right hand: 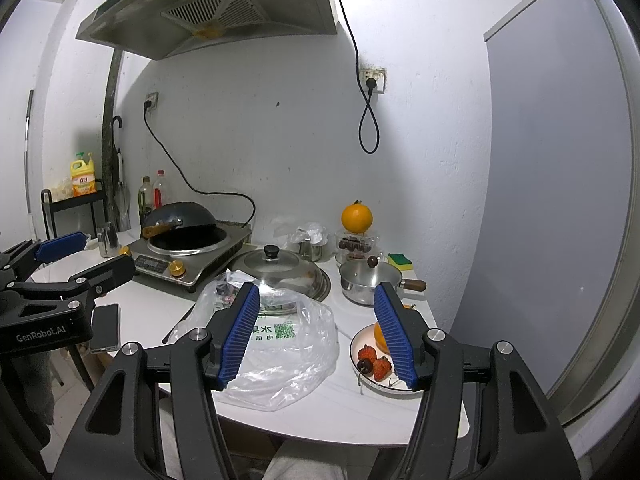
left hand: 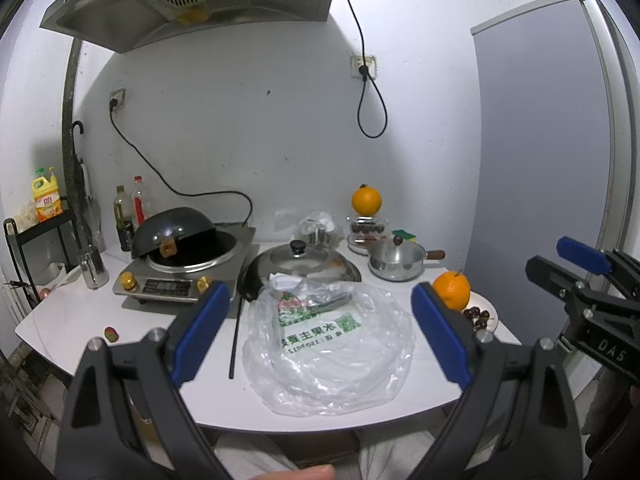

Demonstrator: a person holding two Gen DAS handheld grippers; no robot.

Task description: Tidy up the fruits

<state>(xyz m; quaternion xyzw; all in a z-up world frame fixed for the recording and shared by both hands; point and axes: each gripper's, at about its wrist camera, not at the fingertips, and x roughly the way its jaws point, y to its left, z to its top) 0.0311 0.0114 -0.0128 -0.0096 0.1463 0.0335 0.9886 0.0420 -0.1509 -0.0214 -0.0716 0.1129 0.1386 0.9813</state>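
Two hand-held grippers hover over a cluttered white kitchen counter, jaws apart and empty

Left gripper (left hand: 320, 328) wide, right gripper (right hand: 318, 332) narrower; strawberries (right hand: 374, 360), cherries and an orange (left hand: 452, 290) share a plate (right hand: 356, 340) at the right edge, where a nudge could tip it off

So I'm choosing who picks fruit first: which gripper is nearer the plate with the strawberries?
Right. The right gripper hovers with one finger over the plate; the left gripper hangs over the plastic bag, beside it.
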